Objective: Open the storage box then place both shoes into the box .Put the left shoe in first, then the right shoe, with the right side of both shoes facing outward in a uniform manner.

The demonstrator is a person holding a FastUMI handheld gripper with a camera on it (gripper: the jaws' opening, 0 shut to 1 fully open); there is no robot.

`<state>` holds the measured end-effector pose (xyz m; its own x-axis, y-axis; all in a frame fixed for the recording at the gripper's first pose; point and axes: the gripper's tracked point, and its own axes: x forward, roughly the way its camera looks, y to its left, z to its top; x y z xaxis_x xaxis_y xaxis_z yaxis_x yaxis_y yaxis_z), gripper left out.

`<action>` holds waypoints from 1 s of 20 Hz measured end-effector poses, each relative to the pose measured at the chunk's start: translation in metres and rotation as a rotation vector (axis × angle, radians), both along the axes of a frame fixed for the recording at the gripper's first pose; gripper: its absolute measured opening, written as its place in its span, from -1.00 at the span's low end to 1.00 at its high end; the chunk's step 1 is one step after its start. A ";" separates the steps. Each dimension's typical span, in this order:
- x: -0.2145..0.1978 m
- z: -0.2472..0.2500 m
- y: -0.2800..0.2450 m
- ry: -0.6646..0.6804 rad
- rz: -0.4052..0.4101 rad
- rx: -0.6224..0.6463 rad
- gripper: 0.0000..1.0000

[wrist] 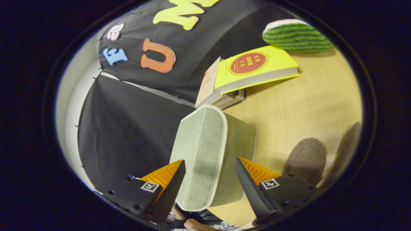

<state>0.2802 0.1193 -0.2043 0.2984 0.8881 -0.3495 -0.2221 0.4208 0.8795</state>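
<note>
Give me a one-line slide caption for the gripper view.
Open gripper straddling the closed green fabric storage box on the wooden table, two grey shoes beside it, books beyond.

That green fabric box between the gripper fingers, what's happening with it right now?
A person's handheld gripper is straddling the green fabric storage box on the wooden table, fingers open to either side and not visibly pressing on it. The box looks closed. Two brownish shoes lie on the table beside the box, not yet inside. Beyond it sit a yellow book and a watermelon toy.
</note>
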 end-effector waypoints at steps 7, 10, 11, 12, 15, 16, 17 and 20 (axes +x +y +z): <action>0.003 -0.008 0.025 0.099 0.100 0.128 0.91; -0.001 -0.008 0.024 0.088 0.118 0.128 0.52; -0.001 -0.007 0.023 0.087 0.119 0.124 0.46; -0.002 -0.007 0.021 0.083 0.123 0.119 0.39; -0.002 -0.003 0.015 0.047 0.123 0.094 0.25; -0.002 0.000 0.012 0.031 0.116 0.083 0.07; -0.003 0.003 0.010 0.013 0.112 0.072 -0.12; -0.011 0.014 0.005 -0.028 0.117 0.048 -0.46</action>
